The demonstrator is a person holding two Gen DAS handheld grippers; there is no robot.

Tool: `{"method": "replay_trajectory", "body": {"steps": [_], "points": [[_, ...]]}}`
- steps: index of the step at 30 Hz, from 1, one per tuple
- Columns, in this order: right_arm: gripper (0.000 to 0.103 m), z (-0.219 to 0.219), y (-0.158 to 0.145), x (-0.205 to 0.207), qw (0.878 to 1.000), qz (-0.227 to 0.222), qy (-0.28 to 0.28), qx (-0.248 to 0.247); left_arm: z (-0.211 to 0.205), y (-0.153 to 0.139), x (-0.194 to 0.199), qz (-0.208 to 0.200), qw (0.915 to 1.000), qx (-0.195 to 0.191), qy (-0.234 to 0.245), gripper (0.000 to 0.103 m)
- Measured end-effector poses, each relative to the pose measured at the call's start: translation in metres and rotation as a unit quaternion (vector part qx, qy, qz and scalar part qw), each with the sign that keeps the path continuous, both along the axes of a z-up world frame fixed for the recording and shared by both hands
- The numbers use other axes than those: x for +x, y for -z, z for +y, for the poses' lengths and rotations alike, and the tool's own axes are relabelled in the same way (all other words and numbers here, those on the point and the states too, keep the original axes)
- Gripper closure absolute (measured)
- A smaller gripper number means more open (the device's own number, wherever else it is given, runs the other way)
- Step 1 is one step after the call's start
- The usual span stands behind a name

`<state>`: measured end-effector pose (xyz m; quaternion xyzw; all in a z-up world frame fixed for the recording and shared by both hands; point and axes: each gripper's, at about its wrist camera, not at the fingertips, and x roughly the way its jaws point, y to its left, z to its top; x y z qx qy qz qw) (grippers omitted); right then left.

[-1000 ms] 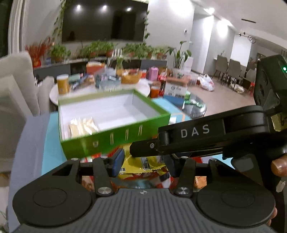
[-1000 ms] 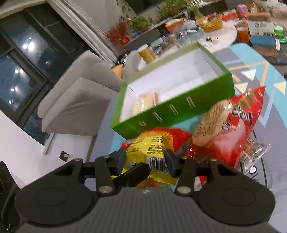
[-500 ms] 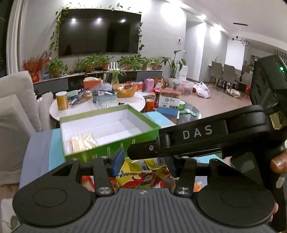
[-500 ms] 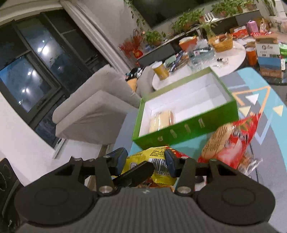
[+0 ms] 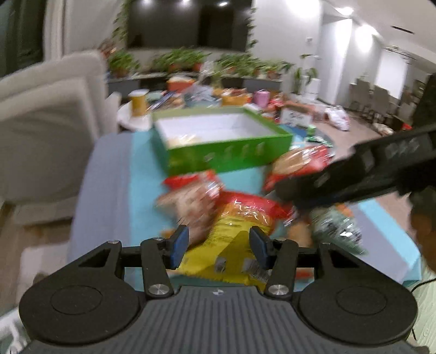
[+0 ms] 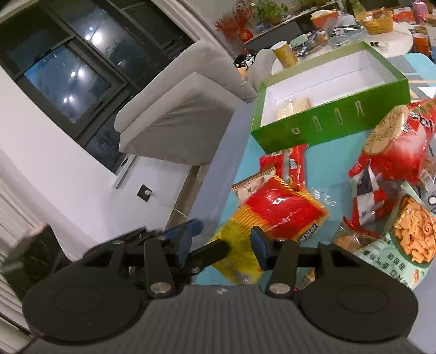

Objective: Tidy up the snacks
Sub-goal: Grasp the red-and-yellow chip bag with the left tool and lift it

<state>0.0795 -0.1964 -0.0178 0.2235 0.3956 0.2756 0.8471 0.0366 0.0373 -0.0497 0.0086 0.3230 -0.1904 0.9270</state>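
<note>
My left hand-held gripper [image 5: 218,246] stood open astride yellow-red snack bag [image 5: 239,217], not clamped. Right hand-held gripper [image 6: 222,243] open, just widened. Green box [image 6: 327,128] at 12 o'clock. Best: close squarely on bag edge, lift clear of pile.

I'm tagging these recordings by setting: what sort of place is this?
Most likely a home living room: a grey sofa beside dark night windows, a wall-mounted TV over potted plants, and a dining area with chairs behind.
</note>
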Motion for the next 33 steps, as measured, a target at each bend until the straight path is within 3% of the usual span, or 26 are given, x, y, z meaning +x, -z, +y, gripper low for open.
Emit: {"method": "replay_trajectory", "body": {"steps": [3, 8, 13, 17, 23, 29, 33], "points": [[0.048, 0.000, -0.002, -0.001, 0.999, -0.016, 0.016, -0.031, 0.019, 0.008, -0.001, 0.019, 0.9994, -0.011, -0.026, 0.057], [0.048, 0.016, 0.008, 0.001, 0.996, -0.026, -0.009, -0.082, 0.033, 0.012, -0.006, 0.033, 0.9982, -0.028, -0.042, 0.056], [0.047, 0.024, 0.019, 0.006, 0.990, -0.049, -0.010, -0.130, 0.032, 0.012, -0.014, 0.033, 0.9982, -0.041, -0.026, 0.055], [0.046, 0.037, 0.031, 0.009, 0.984, -0.035, -0.040, -0.167, 0.021, 0.019, -0.014, 0.043, 0.9987, -0.029, -0.001, 0.053], [0.044, 0.043, 0.044, 0.002, 0.979, -0.031, -0.044, -0.196, 0.009, 0.044, -0.006, 0.082, 0.9964, -0.022, -0.008, 0.048], [0.043, 0.051, 0.045, -0.001, 0.976, -0.041, -0.033, -0.213, 0.012, 0.044, -0.006, 0.088, 0.9959, -0.018, -0.014, 0.048], [0.043, 0.041, 0.031, -0.014, 0.978, -0.052, -0.012, -0.200, 0.023, 0.028, -0.009, 0.052, 0.9981, -0.009, -0.032, 0.048]]}}
